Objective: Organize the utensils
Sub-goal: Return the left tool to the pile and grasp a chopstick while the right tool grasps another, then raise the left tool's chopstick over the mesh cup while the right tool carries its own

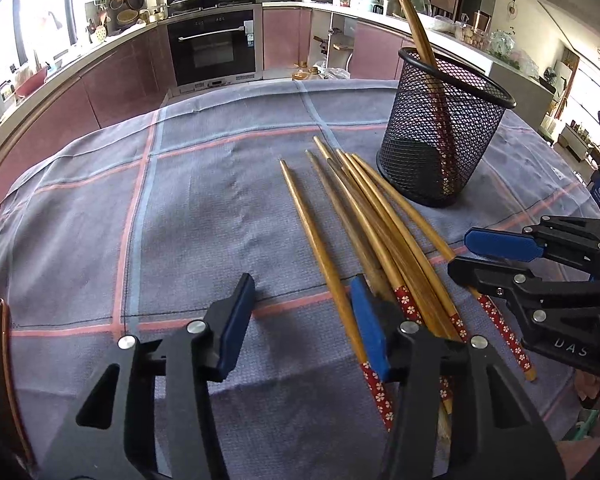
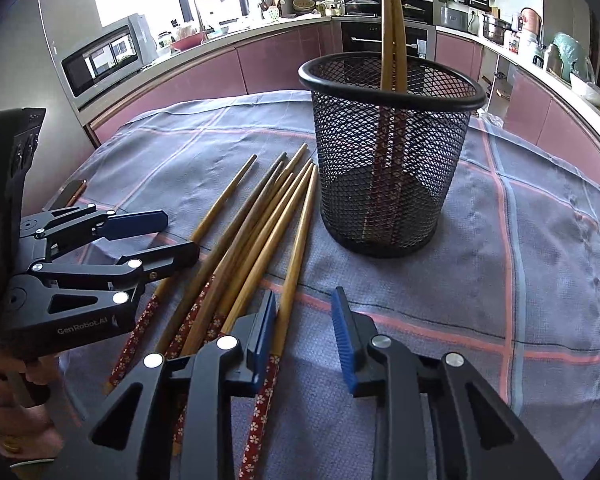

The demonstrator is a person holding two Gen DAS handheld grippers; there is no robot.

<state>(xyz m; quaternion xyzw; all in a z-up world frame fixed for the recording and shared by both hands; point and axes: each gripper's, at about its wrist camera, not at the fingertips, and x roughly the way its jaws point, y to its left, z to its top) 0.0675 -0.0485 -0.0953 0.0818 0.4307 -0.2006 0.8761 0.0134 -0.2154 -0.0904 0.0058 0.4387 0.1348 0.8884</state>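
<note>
Several wooden chopsticks [image 1: 364,216] with red flowered ends lie bunched on the checked cloth; they also show in the right wrist view [image 2: 252,240]. A black mesh cup [image 1: 444,128] stands upright behind them, holding two chopsticks [image 2: 392,24]; it shows in the right wrist view too [image 2: 392,152]. My left gripper [image 1: 304,304] is open and empty, just left of the bunch's handle ends. My right gripper [image 2: 304,320] is open and empty, just right of the bunch. Each gripper shows in the other's view, the right [image 1: 472,254] and the left [image 2: 180,236].
The table is covered by a grey-blue cloth [image 1: 180,208] with pink lines. A dark flat object [image 2: 70,194] lies at the table's left edge. Kitchen counters and an oven [image 1: 212,48] stand beyond the table.
</note>
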